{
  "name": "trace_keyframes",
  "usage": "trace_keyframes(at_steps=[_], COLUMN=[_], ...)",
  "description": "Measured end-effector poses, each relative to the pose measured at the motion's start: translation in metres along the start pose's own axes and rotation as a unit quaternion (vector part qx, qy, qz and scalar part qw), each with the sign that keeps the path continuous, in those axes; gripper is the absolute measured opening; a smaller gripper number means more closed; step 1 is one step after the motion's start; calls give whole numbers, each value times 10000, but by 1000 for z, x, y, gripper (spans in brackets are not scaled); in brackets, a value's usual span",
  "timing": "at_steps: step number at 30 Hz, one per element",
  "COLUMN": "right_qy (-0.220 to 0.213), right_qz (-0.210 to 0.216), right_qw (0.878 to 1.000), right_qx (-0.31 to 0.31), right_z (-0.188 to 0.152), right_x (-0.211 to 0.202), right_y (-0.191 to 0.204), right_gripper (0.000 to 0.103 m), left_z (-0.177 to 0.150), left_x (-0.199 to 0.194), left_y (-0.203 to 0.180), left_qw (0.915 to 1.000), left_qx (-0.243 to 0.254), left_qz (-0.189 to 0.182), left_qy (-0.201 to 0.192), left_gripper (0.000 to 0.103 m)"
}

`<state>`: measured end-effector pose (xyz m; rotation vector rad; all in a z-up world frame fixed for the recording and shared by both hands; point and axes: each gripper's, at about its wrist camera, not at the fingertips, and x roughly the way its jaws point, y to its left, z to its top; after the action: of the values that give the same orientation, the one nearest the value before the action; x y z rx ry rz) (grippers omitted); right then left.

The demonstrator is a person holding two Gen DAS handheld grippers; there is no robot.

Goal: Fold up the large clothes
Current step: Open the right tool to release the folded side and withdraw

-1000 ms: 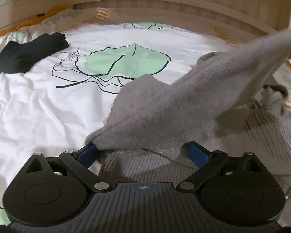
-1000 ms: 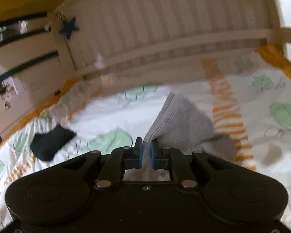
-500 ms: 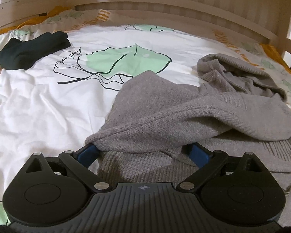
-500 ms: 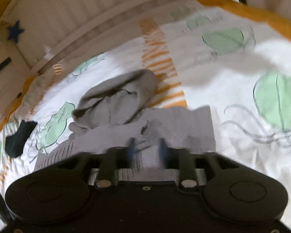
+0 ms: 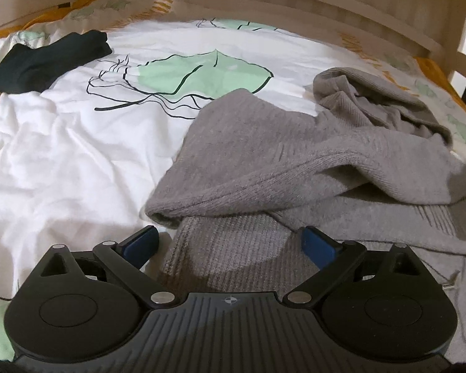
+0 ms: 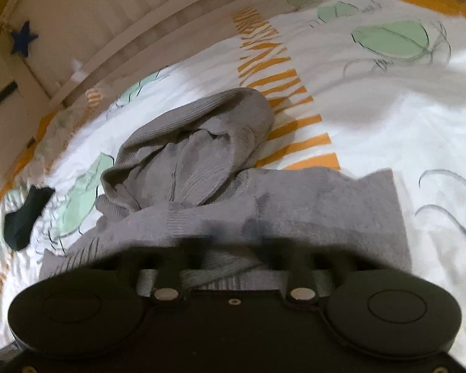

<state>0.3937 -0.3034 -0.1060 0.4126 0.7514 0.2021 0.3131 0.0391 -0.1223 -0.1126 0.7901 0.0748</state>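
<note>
The grey knitted hooded sweater (image 5: pixel 295 161) lies just ahead of the left claw (image 5: pixel 230 239), whose jaws gape astride its hem, likely released. The right claw (image 6: pixel 237 242), blurred, jaws just closing, seems parted, gripping nothing.

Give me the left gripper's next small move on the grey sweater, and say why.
Probably lower the left gripper and close it on the ribbed hem: its jaws stand wide open just over that edge, the sleeve already lies folded across the body, and the hood end is bunched.
</note>
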Motion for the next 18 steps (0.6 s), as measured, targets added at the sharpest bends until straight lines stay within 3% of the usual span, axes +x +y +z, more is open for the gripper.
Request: trace_keyframes(at_steps=[4,7,12,15,18], right_qy=[-654,-977,-250,201,283], right_qz=[600,418,-256,-450,-615], right_qw=[9960,9943,9993,9986,9977], right_qx=[102,-52,129,182,-11], right_z=[20,28,3,-19,-33], right_x=[-65,-106,-86,-65,-63], right_y=[9,-1,-38,-49,-48], right_gripper=[10,10,10,10,10], left_z=[0,-3,-5,-1,8], left_x=[-5,-10,-21,-37,-58], left_y=[4,9,14,22,28], left_qw=[9998,9993,9970,9947,9937], left_qx=[117,242,501,590,686], left_qz=[-124,-256,-453,-659,-832], left_qy=[94,158,385,517,299], left_gripper=[100,100,100,99,99])
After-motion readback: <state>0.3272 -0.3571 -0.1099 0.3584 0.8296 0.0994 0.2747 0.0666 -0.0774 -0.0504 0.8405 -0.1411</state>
